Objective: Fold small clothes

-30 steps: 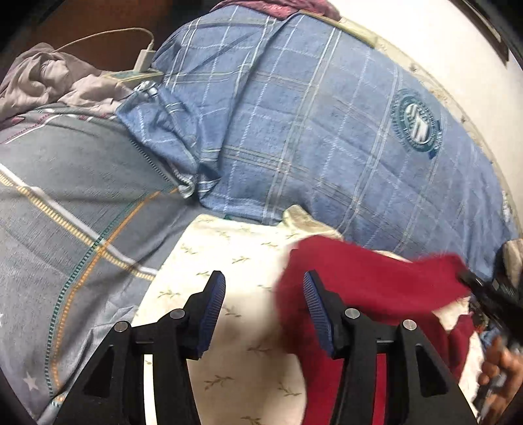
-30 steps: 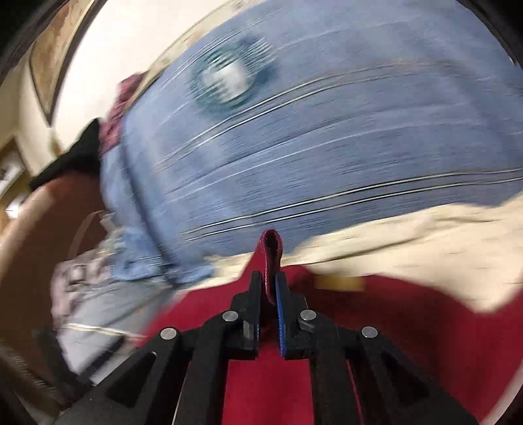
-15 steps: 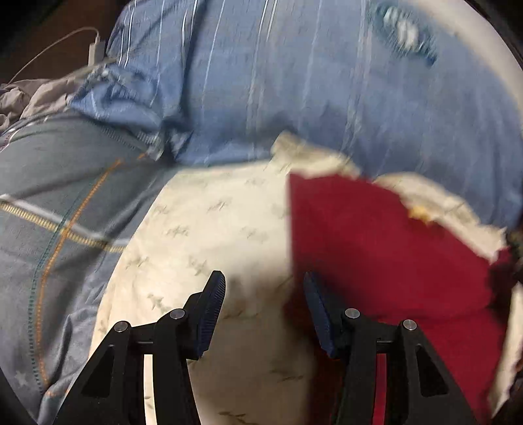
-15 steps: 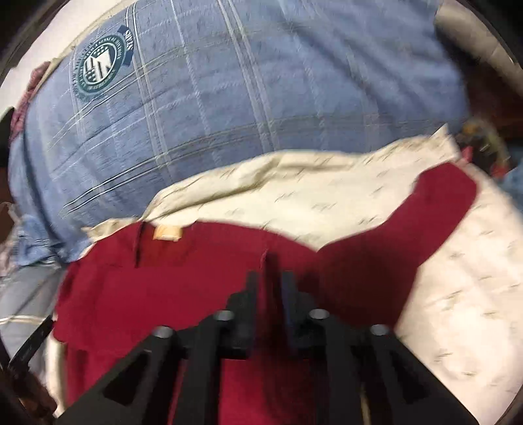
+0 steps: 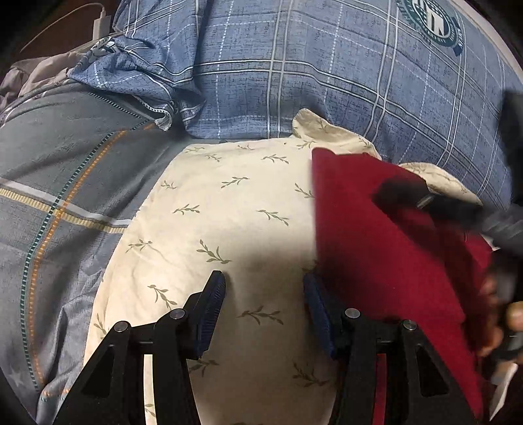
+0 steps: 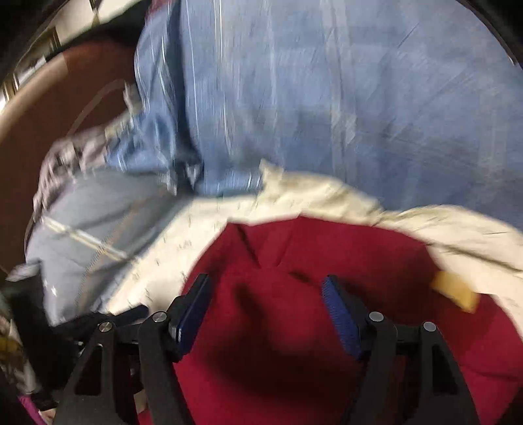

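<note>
A dark red garment (image 5: 385,248) lies folded on a cream pillow with a leaf print (image 5: 209,229). My left gripper (image 5: 264,294) stands open just above the pillow, at the garment's left edge, with nothing between its fingers. In the right wrist view the same red garment (image 6: 294,327) fills the lower half, with a yellow label (image 6: 454,291) at its right. My right gripper (image 6: 266,294) hangs over the red cloth, its jaws opening, and the pads are not pressing on the fabric. The right gripper (image 5: 425,199) shows as a dark blur in the left wrist view.
A blue plaid pillow (image 5: 327,72) with a round green badge (image 5: 431,19) lies behind the cream one. A grey striped sheet (image 5: 59,183) spreads to the left. A white charger and cable (image 5: 98,26) lie at the far left. A hand (image 5: 513,314) shows at the right edge.
My right gripper let go of the red fold it pinched and swung left over the garment. The garment now lies flat. The left gripper dipped a little toward the pillow.
</note>
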`<act>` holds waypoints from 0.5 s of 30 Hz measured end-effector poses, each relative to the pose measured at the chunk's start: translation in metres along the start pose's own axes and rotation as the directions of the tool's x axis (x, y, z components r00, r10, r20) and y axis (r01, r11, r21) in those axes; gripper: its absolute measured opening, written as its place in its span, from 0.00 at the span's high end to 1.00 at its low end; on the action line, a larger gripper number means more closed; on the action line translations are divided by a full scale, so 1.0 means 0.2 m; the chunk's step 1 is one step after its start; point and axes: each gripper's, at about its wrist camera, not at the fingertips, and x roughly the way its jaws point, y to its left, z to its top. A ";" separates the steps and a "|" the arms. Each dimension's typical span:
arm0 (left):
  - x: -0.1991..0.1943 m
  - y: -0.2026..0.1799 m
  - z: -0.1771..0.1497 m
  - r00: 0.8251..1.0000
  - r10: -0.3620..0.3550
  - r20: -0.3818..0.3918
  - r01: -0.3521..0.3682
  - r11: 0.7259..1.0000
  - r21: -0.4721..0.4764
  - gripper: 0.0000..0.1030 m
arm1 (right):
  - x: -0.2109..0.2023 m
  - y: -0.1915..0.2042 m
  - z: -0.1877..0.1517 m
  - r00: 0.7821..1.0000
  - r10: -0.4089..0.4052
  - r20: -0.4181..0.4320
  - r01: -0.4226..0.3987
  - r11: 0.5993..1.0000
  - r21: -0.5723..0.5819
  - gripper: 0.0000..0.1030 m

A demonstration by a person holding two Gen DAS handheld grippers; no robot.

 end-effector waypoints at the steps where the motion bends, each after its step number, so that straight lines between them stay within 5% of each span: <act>1: 0.00 0.01 0.01 1.000 -0.002 0.003 0.002 1.000 -0.005 0.52 | 0.01 0.03 -0.02 0.998 -0.064 -0.011 0.063 0.997 -0.053 0.77; 2: -0.01 0.01 0.01 1.000 -0.005 0.007 0.005 1.000 -0.006 0.52 | 0.01 0.05 -0.02 0.994 -0.112 -0.017 0.110 0.990 -0.092 0.93; 6: -0.03 0.00 0.05 0.999 -0.014 0.045 0.014 1.000 -0.012 0.52 | -0.03 0.05 -0.02 0.982 -0.180 0.057 0.184 0.981 -0.067 0.94; 9: -0.06 -0.01 0.05 0.995 -0.054 0.084 0.056 0.998 -0.013 0.52 | 0.04 0.05 -0.03 0.979 -0.199 0.035 0.200 0.979 -0.029 0.93; 12: -0.11 -0.05 0.04 0.989 -0.096 0.116 0.094 0.995 0.023 0.50 | -0.07 0.01 -0.06 0.987 -0.147 0.058 0.144 0.988 0.062 0.83; 15: -0.15 -0.10 0.02 0.977 -0.160 0.144 0.150 0.986 0.077 0.40 | -0.29 -0.05 -0.19 0.990 -0.095 0.101 0.078 0.985 0.155 0.55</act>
